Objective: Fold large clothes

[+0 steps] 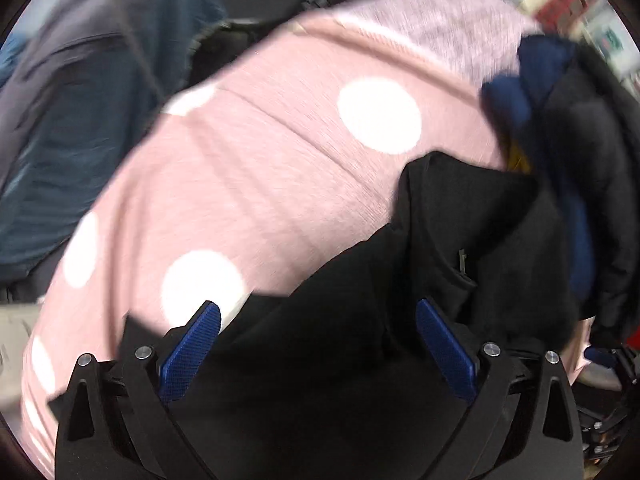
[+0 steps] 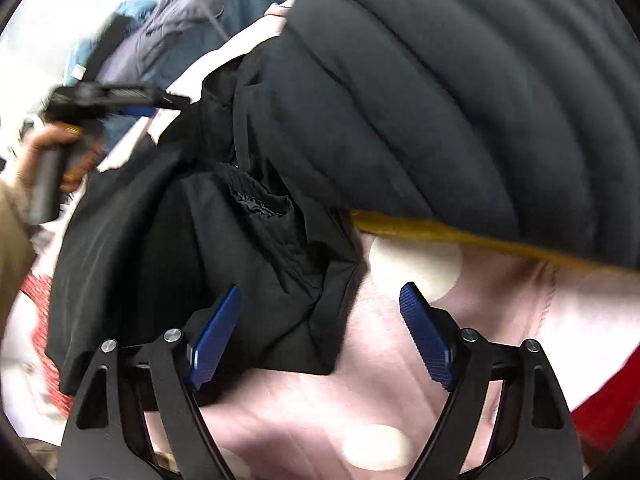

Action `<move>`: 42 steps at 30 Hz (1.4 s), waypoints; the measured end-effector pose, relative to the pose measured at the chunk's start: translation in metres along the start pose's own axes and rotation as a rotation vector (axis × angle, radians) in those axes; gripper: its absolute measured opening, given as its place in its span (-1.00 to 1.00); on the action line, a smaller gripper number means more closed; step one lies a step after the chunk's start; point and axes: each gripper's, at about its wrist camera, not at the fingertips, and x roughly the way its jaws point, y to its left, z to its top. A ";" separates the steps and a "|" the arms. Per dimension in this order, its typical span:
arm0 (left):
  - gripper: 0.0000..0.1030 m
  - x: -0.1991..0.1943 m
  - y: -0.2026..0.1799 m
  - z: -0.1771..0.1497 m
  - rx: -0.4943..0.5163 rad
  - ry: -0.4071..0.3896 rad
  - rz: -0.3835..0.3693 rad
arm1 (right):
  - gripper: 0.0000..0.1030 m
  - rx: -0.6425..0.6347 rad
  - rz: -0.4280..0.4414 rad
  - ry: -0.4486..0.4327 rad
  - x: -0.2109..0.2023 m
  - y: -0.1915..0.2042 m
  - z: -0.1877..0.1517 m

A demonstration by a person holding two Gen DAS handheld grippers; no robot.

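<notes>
Black jacket (image 2: 224, 248) lies crumpled on the pink polka-dot blanket (image 1: 280, 168) beside a quilted dark coat (image 2: 440, 100), so left gripper (image 1: 318, 344) and right gripper (image 2: 320, 332) hover over it, jaws released, likely to grab its edges.

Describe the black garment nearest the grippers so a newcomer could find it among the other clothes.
Start from the pink cloth with white dots that covers the surface. On it lies the black garment, crumpled in smooth, flat folds, beside the quilted dark jacket. Unlike that puffy, ribbed jacket with its mustard edge, this one is thin, matte and unquilted.
</notes>
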 end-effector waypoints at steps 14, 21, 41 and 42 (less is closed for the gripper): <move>-0.74 0.005 0.010 -0.056 0.000 0.017 -0.180 | 0.43 -0.047 -0.261 -0.255 0.058 -0.007 -0.003; -0.81 -0.039 0.011 -0.114 -0.066 -0.070 -0.237 | -0.83 -0.157 -0.121 -0.087 0.061 0.023 -0.002; -0.87 -0.413 -0.058 -0.460 -0.312 -0.924 -0.096 | -0.91 -0.640 0.497 -0.773 -0.331 0.217 -0.052; -0.87 -0.434 -0.065 -0.481 -0.308 -0.983 -0.076 | -0.91 -0.638 0.534 -0.800 -0.351 0.217 -0.054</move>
